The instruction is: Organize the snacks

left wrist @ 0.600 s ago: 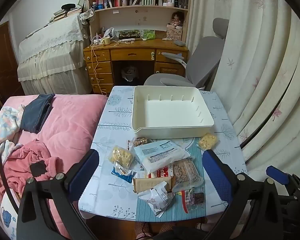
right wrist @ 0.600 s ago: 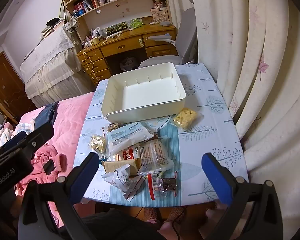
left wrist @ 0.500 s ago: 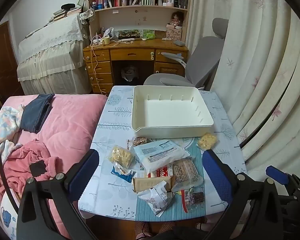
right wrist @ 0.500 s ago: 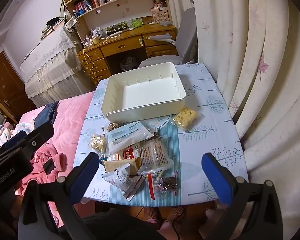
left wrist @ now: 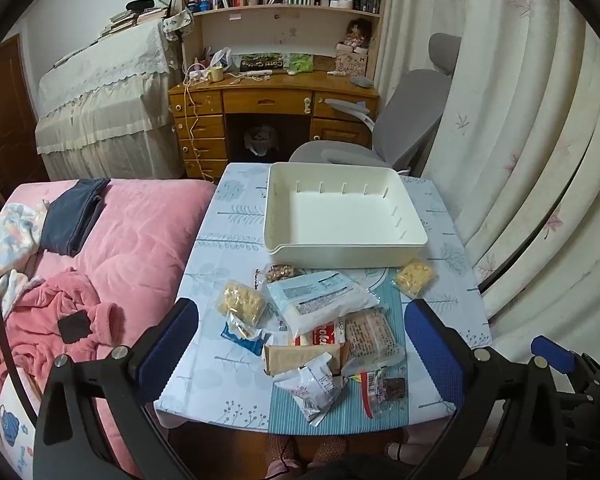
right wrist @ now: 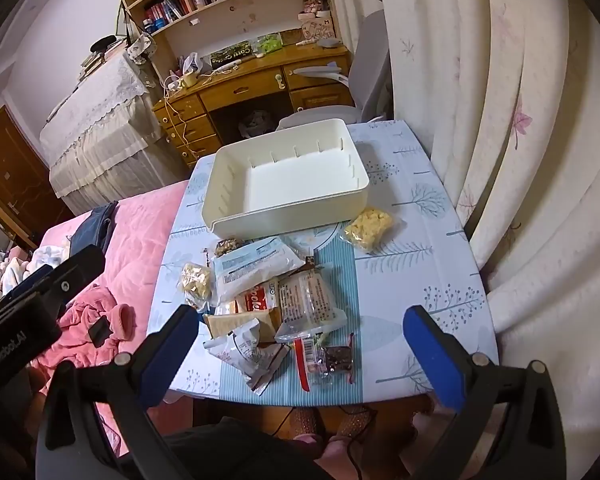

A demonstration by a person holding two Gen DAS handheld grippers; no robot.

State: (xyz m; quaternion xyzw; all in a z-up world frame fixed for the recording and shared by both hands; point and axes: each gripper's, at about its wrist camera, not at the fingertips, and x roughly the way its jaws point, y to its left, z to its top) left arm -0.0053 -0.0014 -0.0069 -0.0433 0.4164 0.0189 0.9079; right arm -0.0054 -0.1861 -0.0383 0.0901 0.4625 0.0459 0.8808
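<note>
A bedroom, with a small counter [left wrist: 236, 236] in a pale blue tree-print cloth wedged between a pink bed [left wrist: 140, 232] and long curtains [left wrist: 512, 128]. The snacks sit heaped on its near half: a big white pouch [left wrist: 320, 296] on top, a crinkled silver wrapper [left wrist: 314, 386] nearest the edge, a clear-wrapped bar [left wrist: 370, 336], a tan flat pack [left wrist: 300, 356], and a bag of yellow puffs [left wrist: 413, 277] off alone to the right. All look light, soft and slippery in their film; I'd pinch each by a sealed edge or loose corner rather than squeezing the crumbly middles. Just behind the pile stands the cream plastic bin [left wrist: 340, 254], rigid, smooth, with nothing in it. The left gripper [left wrist: 300, 344] and the right gripper [right wrist: 300, 344] both hover before the counter's near edge, fingers spread wide, holding nothing. Beyond are a wooden desk [left wrist: 272, 100], bookshelves and a grey chair [left wrist: 404, 128].
</note>
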